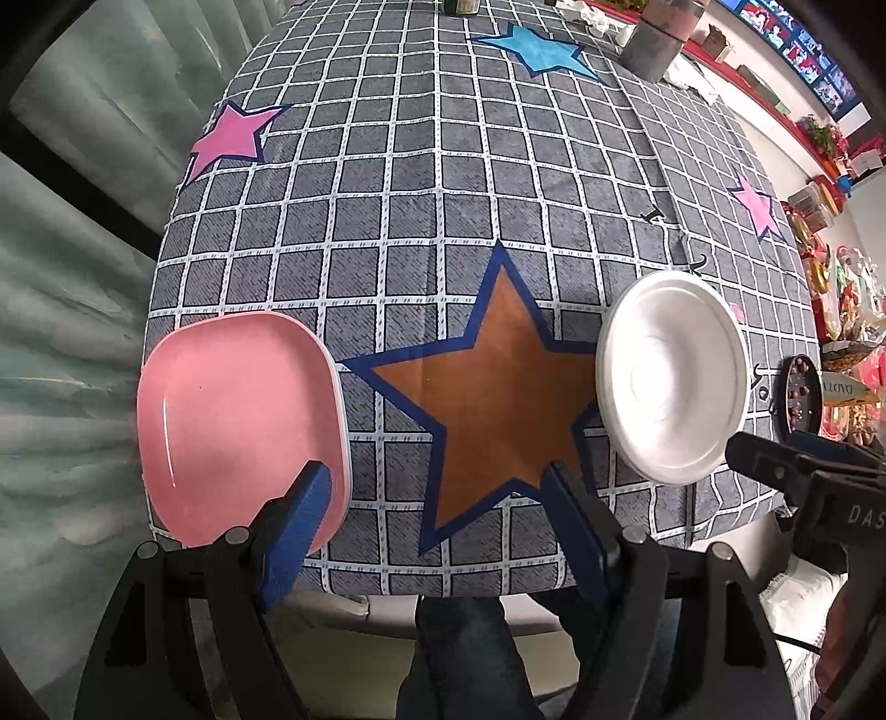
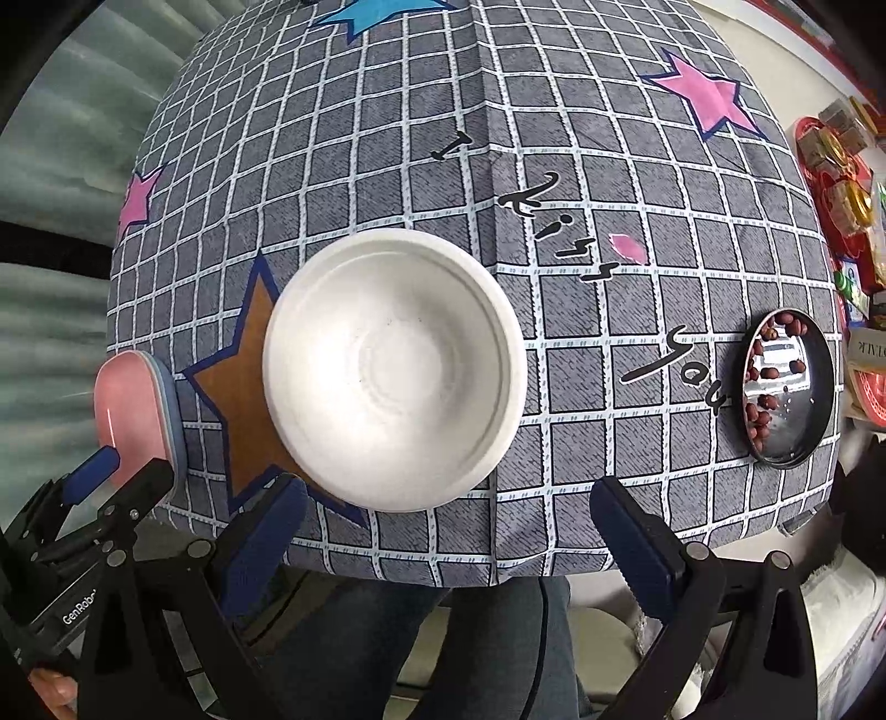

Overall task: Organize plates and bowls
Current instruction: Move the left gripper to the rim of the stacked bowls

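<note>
A pink square plate (image 1: 238, 421) lies at the table's near left corner, stacked on a pale blue plate whose rim shows under it (image 2: 171, 421). A white round bowl (image 2: 393, 371) sits upright to its right, beside a brown star print. My left gripper (image 1: 437, 498) hangs open over the star, and its left finger (image 1: 302, 526) overlaps the pink plate's near corner. My right gripper (image 2: 451, 509) stands open at the bowl's near rim, fingers on either side, not touching it. Nothing is held.
A dark round tray (image 2: 786, 387) with small red-brown fruits sits near the table's right edge. The checked tablecloth (image 1: 443, 194) ends just below the grippers, above a person's legs in jeans. Grey canisters (image 1: 659, 44) stand at the far end.
</note>
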